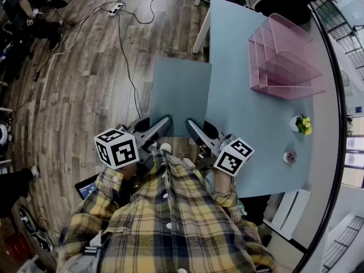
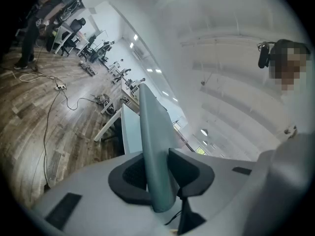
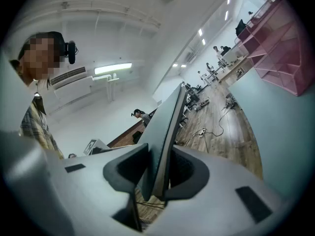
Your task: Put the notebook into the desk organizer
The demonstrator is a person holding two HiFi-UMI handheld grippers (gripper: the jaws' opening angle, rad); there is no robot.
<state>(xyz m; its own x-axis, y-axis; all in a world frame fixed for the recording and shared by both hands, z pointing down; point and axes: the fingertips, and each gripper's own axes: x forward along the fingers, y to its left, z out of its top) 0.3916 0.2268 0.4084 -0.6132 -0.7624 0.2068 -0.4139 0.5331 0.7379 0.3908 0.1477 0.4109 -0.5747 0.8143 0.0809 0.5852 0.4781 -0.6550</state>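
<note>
- Head view — we hold the notebook [image 1: 181,95] roughly flat in the air, just off the worktop's [image 1: 256,135] edge. Left tongs [image 1: 164,123] and right tongs [image 1: 191,125] take its near edge, and its long axis points away from us.
- Left gripper view — pads clamp the notebook's edge.
- Right gripper view — same grip, with the organizer [image 3: 283,43] ahead. We judge it mid-carry. Next: swing right and tip it upright for a slot.

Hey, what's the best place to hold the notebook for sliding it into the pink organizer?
Its near edge, from your side, as now: left gripper and right gripper each pinch it across its thickness. The notebook is thin and flat, so the free far edge can probably lead into the pink organizer.
</note>
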